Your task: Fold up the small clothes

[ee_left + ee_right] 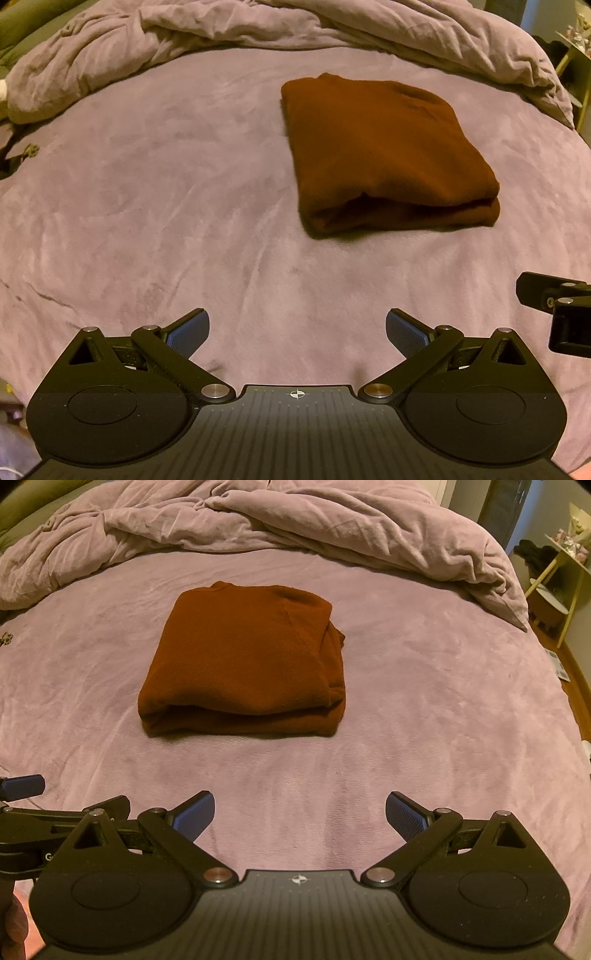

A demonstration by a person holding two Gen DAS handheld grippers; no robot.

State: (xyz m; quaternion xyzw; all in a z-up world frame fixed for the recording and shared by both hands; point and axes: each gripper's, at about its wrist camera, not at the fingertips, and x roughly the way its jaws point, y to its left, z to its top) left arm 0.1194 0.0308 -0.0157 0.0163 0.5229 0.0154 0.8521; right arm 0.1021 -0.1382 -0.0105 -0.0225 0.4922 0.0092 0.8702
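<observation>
A rust-brown garment (388, 155) lies folded in a neat rectangle on the mauve bed cover (147, 184). It also shows in the right wrist view (243, 668), ahead and slightly left. My left gripper (297, 332) is open and empty, well short of the garment, which lies ahead to its right. My right gripper (300, 814) is open and empty, also short of the garment. Each gripper shows at the edge of the other's view: the right one (554, 310), the left one (22, 812).
A rumpled mauve duvet (295, 524) is piled along the far side of the bed. A yellow-legged side table (554, 583) and wooden floor lie beyond the bed's right edge. A small dark object (31, 151) lies at the far left.
</observation>
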